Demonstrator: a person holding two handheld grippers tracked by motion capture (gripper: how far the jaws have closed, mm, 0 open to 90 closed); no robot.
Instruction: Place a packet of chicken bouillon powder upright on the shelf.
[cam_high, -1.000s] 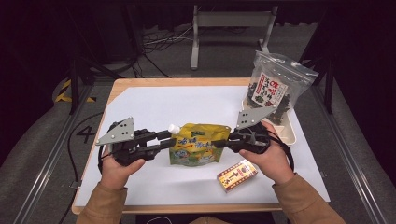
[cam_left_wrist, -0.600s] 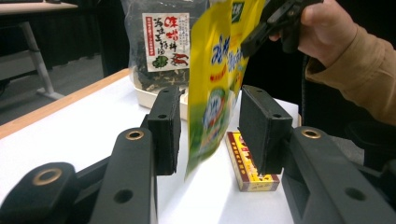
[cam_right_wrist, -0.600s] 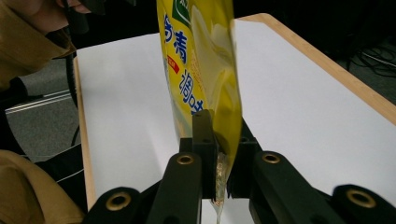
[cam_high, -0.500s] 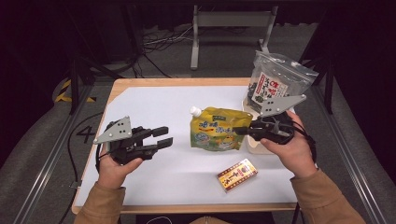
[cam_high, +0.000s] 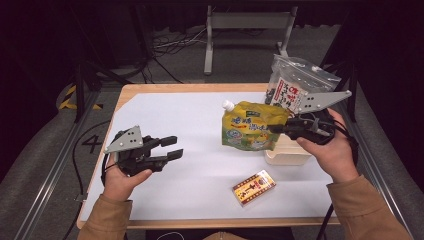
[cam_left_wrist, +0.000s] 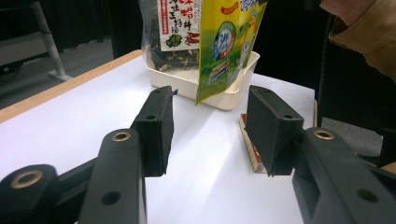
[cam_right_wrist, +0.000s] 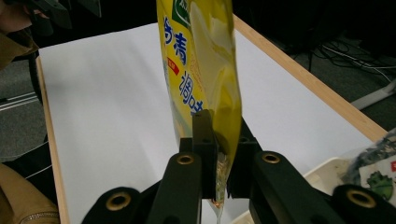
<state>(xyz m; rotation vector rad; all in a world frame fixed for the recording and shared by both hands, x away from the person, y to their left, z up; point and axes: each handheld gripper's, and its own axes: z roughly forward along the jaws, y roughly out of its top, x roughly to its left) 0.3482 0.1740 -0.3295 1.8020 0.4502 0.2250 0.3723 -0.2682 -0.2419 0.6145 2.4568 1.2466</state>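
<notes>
The right tool (cam_high: 280, 131) is clamped on the yellow pouch (cam_high: 250, 127), which hangs upright just at 9 o'clock of the tray (cam_high: 285, 155), while the left tool (cam_high: 172, 147), jaws apart after just opening, rests empty far at 9 o'clock.

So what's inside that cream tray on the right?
A clear bag of dark dried food stands upright in the cream tray. The yellow pouch, held up by the right tongs, hangs in front and hides most of the tray's floor.
</notes>
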